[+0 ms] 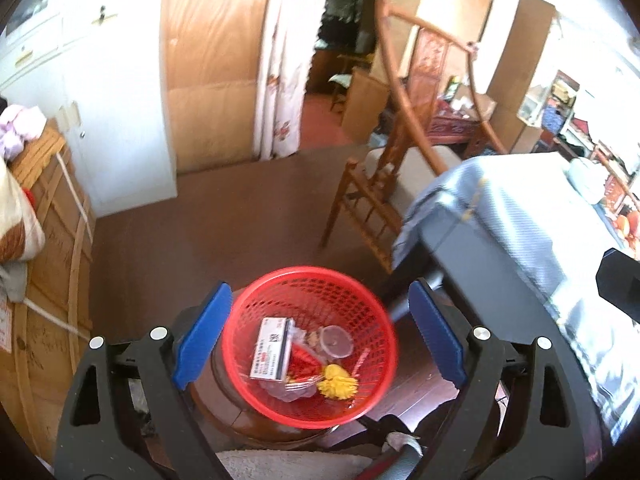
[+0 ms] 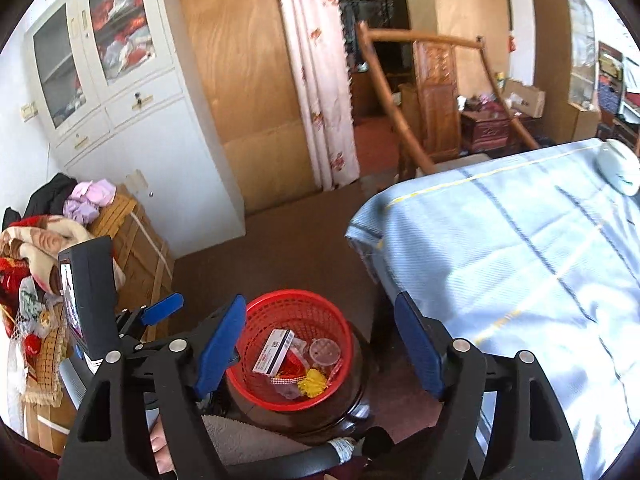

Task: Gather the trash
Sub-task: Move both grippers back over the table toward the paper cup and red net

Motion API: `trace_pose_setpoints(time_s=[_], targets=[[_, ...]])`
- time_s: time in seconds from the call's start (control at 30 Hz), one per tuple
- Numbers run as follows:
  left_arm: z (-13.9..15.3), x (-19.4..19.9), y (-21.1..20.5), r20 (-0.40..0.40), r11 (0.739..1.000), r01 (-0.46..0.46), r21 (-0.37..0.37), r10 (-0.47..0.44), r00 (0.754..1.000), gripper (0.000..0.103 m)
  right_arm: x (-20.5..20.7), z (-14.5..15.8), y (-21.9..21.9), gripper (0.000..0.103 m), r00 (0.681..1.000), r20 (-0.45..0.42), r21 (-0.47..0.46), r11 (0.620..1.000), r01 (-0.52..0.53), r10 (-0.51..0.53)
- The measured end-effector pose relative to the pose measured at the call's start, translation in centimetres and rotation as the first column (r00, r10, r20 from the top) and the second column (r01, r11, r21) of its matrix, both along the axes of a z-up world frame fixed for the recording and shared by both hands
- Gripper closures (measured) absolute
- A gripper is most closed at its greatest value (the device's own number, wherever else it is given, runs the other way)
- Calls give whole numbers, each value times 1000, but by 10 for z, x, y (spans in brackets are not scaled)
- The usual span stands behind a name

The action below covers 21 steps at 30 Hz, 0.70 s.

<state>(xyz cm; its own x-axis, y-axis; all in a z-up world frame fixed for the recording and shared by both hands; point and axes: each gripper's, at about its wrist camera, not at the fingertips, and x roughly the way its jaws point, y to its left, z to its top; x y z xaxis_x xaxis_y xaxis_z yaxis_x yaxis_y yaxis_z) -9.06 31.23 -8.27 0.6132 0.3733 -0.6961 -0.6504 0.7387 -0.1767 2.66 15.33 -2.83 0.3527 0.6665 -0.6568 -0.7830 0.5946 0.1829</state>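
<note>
A red mesh basket [image 1: 362,300] [image 2: 280,312] stands on a dark round wooden stool [image 2: 356,396]. Inside it lie a white and red carton [image 1: 270,348] [image 2: 274,350], a clear plastic lid [image 1: 336,342] [image 2: 325,352], a yellow crumpled wrapper [image 1: 336,385] [image 2: 313,382] and some red scraps. My left gripper [image 1: 318,340] hovers above the basket, open, with nothing between its blue pads [image 1: 204,332]. My right gripper [image 2: 318,348] hangs above the basket too, open and empty. The left gripper's body [image 2: 88,292] shows at the left of the right wrist view.
A table under a light blue cloth [image 2: 520,248] [image 1: 516,216] fills the right. A wooden chair [image 1: 380,184] stands behind the basket. Strapped cardboard boxes [image 1: 48,280] with blankets are on the left, a white cabinet [image 2: 120,92] behind. Brown floor [image 1: 224,216] lies beyond the basket.
</note>
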Motion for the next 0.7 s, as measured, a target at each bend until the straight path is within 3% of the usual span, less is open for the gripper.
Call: trace_pose_setpoints(time_s=[0.33, 0.7], targets=[[46, -15, -60, 119, 984, 128, 125, -143, 982, 12, -37, 28, -83, 22, 984, 108, 98, 986, 135, -145], [85, -37, -142, 191, 922, 266, 281, -325, 926, 7, -84, 47, -196, 10, 920, 194, 236, 927, 292, -340]])
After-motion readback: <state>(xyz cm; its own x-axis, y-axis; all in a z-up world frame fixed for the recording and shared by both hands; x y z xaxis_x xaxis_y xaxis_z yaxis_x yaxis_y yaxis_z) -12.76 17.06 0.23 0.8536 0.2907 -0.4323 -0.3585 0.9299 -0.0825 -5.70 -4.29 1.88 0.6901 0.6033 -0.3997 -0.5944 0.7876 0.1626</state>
